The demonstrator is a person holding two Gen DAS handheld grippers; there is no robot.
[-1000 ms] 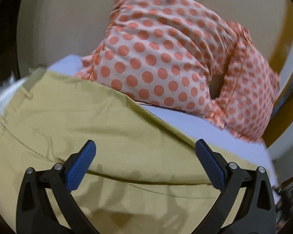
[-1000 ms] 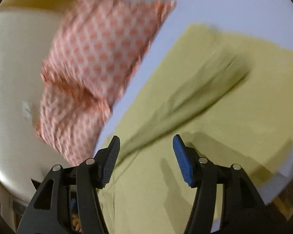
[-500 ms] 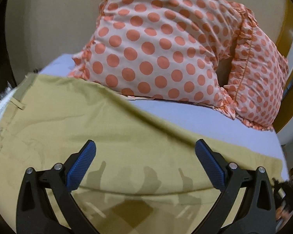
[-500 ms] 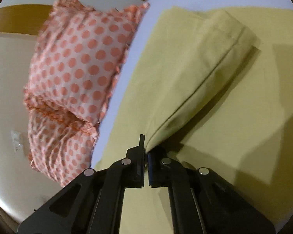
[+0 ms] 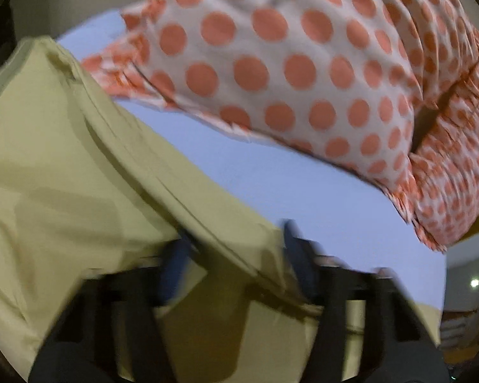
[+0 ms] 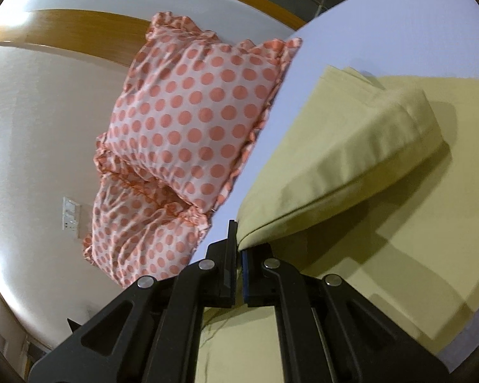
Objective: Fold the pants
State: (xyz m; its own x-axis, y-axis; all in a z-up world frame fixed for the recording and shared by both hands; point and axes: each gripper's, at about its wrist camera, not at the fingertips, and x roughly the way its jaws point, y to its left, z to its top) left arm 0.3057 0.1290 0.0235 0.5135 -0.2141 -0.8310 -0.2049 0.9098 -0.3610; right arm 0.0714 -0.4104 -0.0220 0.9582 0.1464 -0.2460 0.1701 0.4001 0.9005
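Note:
Olive-yellow pants (image 5: 64, 166) lie spread on a pale blue bed sheet (image 5: 271, 172). In the left wrist view my left gripper (image 5: 236, 255) is blurred; its blue pads stand partly closed around a raised fold of the pants' edge, with cloth between them. In the right wrist view my right gripper (image 6: 239, 249) is shut on the pants' edge (image 6: 335, 166) and holds it lifted off the layer below, so a fold hangs over its own shadow.
Two orange polka-dot pillows (image 6: 191, 121) lean against the cream wall (image 6: 32, 127) and wooden headboard (image 6: 89, 32) at the bed's head; they also show in the left wrist view (image 5: 303, 63). The bed's edge (image 6: 463, 319) is at lower right.
My right gripper shut on the pants' edge and lifted it. My left gripper, wide open before, has dropped to the cloth and its jaws have come in around a fold.

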